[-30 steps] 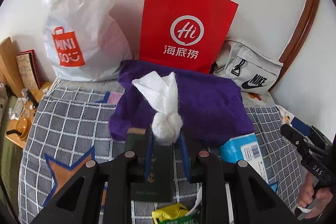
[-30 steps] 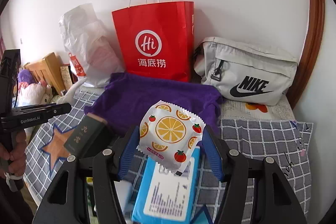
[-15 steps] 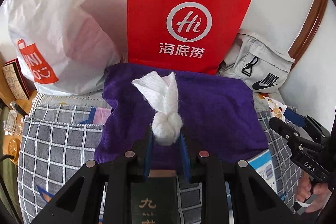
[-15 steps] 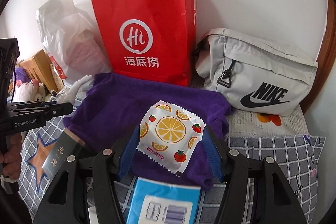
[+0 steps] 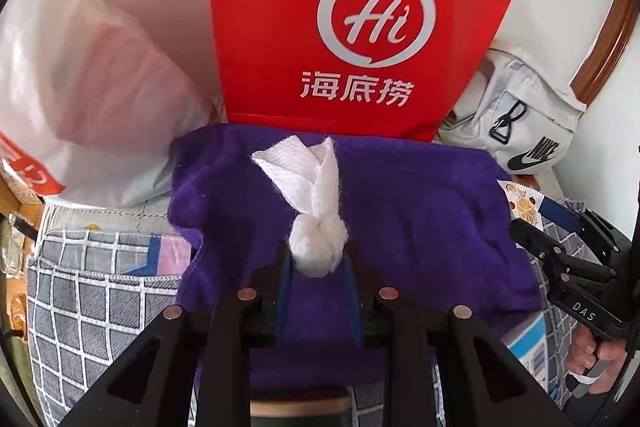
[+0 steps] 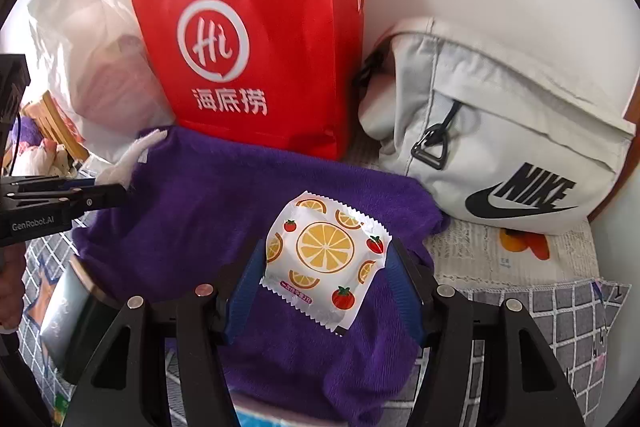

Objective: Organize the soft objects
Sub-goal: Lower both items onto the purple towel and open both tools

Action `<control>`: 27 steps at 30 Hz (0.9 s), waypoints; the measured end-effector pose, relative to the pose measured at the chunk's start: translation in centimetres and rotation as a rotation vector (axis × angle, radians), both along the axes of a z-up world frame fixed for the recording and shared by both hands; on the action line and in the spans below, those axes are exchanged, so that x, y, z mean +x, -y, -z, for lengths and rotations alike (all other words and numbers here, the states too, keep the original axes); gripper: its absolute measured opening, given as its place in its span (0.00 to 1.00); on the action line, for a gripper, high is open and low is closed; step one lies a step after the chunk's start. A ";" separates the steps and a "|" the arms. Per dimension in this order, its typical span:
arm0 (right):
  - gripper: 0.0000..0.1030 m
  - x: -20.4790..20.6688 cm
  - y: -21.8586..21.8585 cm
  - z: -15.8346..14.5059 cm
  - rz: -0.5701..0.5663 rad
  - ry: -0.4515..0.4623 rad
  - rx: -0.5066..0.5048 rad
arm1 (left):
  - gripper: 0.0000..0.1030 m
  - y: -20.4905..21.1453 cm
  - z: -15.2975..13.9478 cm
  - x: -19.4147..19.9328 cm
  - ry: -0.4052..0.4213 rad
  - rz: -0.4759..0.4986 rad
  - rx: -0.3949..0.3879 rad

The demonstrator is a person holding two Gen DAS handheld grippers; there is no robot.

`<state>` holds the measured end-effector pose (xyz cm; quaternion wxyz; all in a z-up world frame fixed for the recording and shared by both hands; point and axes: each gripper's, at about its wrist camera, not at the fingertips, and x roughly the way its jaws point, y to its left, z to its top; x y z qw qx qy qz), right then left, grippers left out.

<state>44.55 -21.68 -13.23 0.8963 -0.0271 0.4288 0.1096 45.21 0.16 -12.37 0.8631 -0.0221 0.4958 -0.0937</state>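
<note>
My left gripper (image 5: 318, 259) is shut on a knotted white cloth (image 5: 316, 211) and holds it above a purple towel (image 5: 420, 219) spread on the bed. My right gripper (image 6: 326, 267) is shut on a white fruit-print packet (image 6: 326, 259), also above the purple towel (image 6: 192, 219). The right gripper and its packet show at the right edge of the left wrist view (image 5: 560, 227). The left gripper with the white cloth (image 6: 132, 159) shows at the left of the right wrist view.
A red paper bag (image 5: 360, 27) stands against the wall behind the towel, a white plastic bag (image 5: 92, 75) to its left and a grey Nike bag (image 6: 500, 147) to its right. A blue pack (image 5: 528, 347) and a dark box (image 6: 68, 319) lie on the checked bedcover (image 5: 92, 307).
Both grippers have moved forward over the purple towel toward the red bag, each still holding its object. The blue pack and dark box have slipped below and behind.
</note>
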 end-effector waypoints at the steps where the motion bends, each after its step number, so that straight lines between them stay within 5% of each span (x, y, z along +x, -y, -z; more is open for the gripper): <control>1: 0.59 0.4 -0.1 0.4 -0.001 -0.007 -0.005 | 0.22 0.1 0.3 0.4 -0.006 0.001 0.004; 15: 0.59 3.9 0.4 5.1 0.019 -0.127 0.010 | 0.22 -0.4 3.8 3.9 -0.079 -0.006 -0.039; 24: 0.63 4.6 0.6 5.5 0.009 -0.119 0.027 | 0.22 -0.7 5.6 5.1 -0.124 -0.032 -0.064; 27: 0.73 4.5 0.5 5.4 -0.003 -0.115 0.029 | 0.33 -1.1 5.5 5.1 -0.139 -0.043 -0.066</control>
